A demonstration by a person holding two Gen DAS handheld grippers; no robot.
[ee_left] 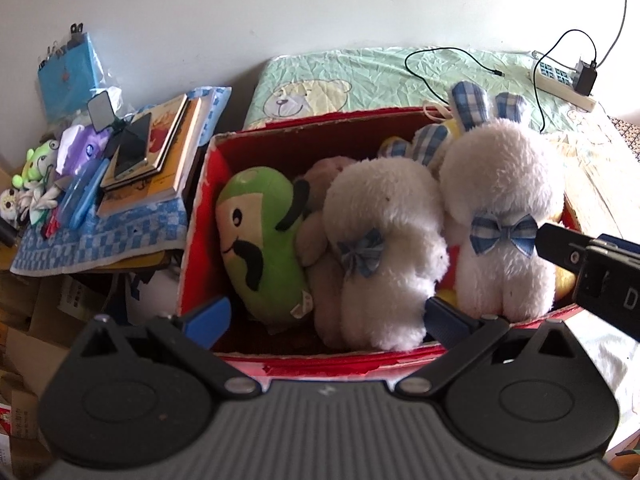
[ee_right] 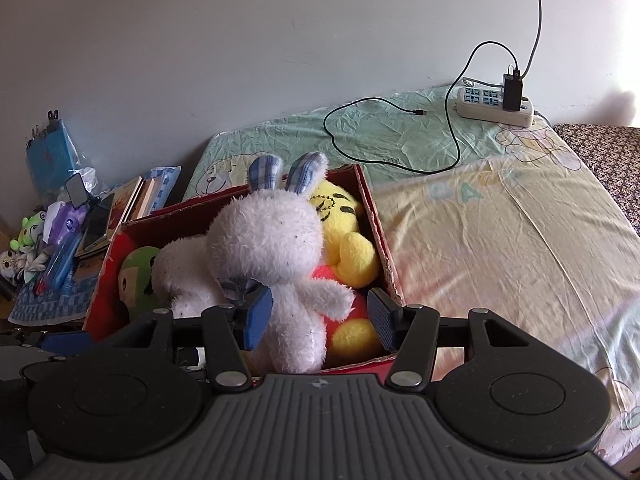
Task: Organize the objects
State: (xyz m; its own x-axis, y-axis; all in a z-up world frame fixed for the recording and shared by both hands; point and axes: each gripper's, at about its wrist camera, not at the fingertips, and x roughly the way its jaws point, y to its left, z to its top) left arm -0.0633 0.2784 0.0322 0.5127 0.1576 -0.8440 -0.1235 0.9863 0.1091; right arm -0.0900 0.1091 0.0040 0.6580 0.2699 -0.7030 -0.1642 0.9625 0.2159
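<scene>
Since the white rabbit plush (ee_right: 272, 248) standing in the red box (ee_right: 382, 240) is soft and light, I'd pinch its torso rather than an ear. Right gripper (ee_right: 318, 316) jaws are spread around its body, not clamped. Left gripper (ee_left: 326, 320) also wide open, empty, at the box's near edge.

White power strip (ee_right: 496, 106) sat on the bed (ee_right: 500, 220) near the wall (ee_right: 240, 40), black charger (ee_right: 513, 92) plugged in, black cable (ee_right: 384, 136) looped loose over the green bear-print sheet. Left of the bed, stack of books (ee_left: 160, 152) lay on a blue checked towel (ee_left: 100, 236), dark phone (ee_left: 132, 144) on top. Small mirror (ee_left: 100, 110) stood behind. Blue packet (ee_left: 66, 76) leaned on the wall. Cardboard boxes (ee_left: 24, 320) lay below, blurred.
</scene>
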